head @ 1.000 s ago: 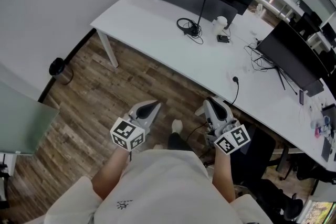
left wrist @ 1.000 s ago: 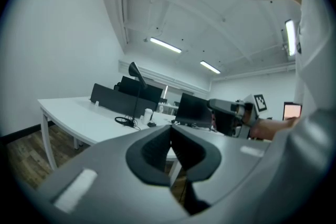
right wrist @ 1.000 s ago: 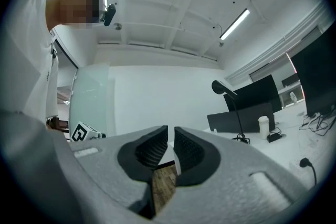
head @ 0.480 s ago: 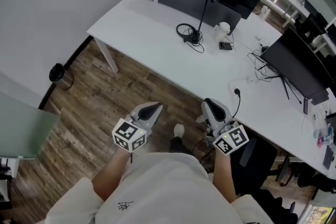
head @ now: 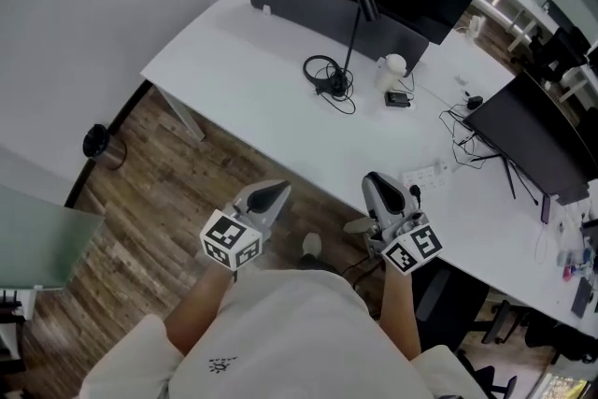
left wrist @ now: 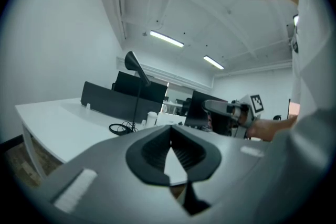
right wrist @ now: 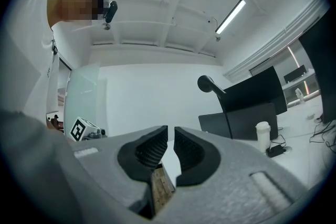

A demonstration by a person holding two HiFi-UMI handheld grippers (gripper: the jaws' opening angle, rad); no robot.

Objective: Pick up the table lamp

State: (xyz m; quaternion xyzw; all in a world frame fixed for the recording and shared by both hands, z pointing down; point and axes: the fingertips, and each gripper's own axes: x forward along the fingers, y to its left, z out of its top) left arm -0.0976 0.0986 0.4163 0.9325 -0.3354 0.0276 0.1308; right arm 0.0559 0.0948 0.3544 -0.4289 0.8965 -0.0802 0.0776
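**Both tongs closed and empty, lamp far back on the desk**

Head view: the person stands at the near edge of a white desk (head: 234, 79) and holds 2 grippers out at waist height. The left gripper (head: 273, 192) hangs over the wooden floor, and the right gripper (head: 377, 181) is at the desk edge. Both are well apart from the table lamp (head: 354, 42). The lamp is black and stands upright toward the far side of the desk, in front of a dark divider panel, with its base inside a loop of black cable. A white cup (head: 396, 64) sits just to the right of the lamp base; its contents do not show. On the floor by the wall stands a small dark round bin (head: 96, 141); what is in it cannot be made out.

Left gripper view: the left gripper (left wrist: 170, 135) has its jaws pressed together with nothing in them. The lamp (left wrist: 137, 105) rises beyond, over the desk.

Right gripper view: the right gripper (right wrist: 171, 136) shows only a thin slit between its jaws and holds nothing. The lamp (right wrist: 212, 85) and the cup (right wrist: 262, 137) stand far ahead.
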